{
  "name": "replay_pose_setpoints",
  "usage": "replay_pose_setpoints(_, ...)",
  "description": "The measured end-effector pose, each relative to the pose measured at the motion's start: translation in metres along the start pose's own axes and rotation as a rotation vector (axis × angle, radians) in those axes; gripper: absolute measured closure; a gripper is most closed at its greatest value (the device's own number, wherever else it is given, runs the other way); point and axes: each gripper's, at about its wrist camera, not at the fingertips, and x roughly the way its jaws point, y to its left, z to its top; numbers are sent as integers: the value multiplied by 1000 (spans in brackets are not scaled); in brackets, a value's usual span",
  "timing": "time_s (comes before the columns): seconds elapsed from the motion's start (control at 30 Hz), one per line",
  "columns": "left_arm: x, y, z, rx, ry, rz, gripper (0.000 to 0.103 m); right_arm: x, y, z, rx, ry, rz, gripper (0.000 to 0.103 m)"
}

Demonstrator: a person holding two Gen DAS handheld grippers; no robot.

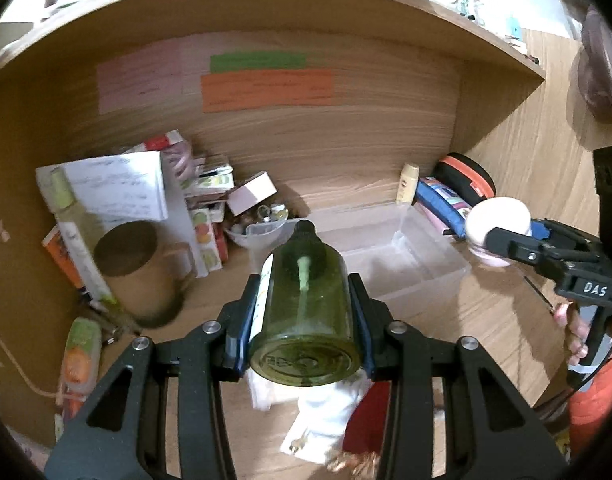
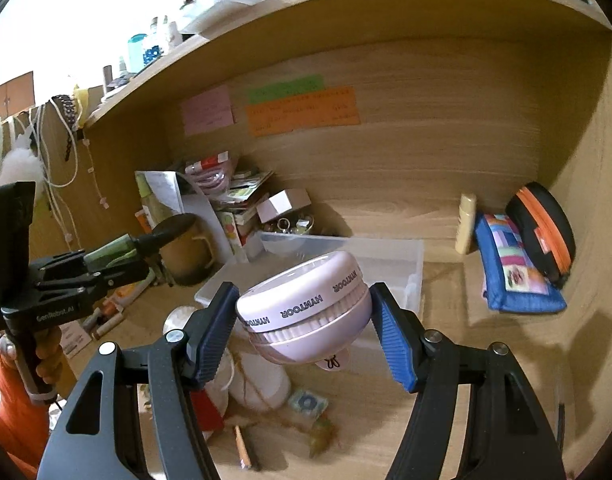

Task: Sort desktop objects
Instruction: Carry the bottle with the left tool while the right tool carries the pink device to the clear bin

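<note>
clamped between my left gripper (image 1: 304,316) pads, green bottle (image 1: 306,312) points at the clear bin (image 1: 425,248); right gripper (image 2: 306,320) pinches pink jar (image 2: 306,312).

One green bottle (image 1: 306,304), one pink jar (image 2: 306,308), one clear bin (image 1: 401,256), one mug (image 1: 140,270), two pouches: blue (image 2: 513,272), black (image 2: 545,228).

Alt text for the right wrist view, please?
The right hand-held gripper holds a pink round jar above a clear plastic bin on a wooden desk. A blue pouch lies at right.
</note>
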Motion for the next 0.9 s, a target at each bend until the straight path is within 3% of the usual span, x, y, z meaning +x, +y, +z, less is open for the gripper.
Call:
replay_pose_setpoints(0.37,54,6,30,-1,62,-45,62,55,-27,23,28,67,-3,39)
replay_pose_setpoints(0.9,146,11,27,16,235,-76,62,140,-39,12,14,253,-36,39)
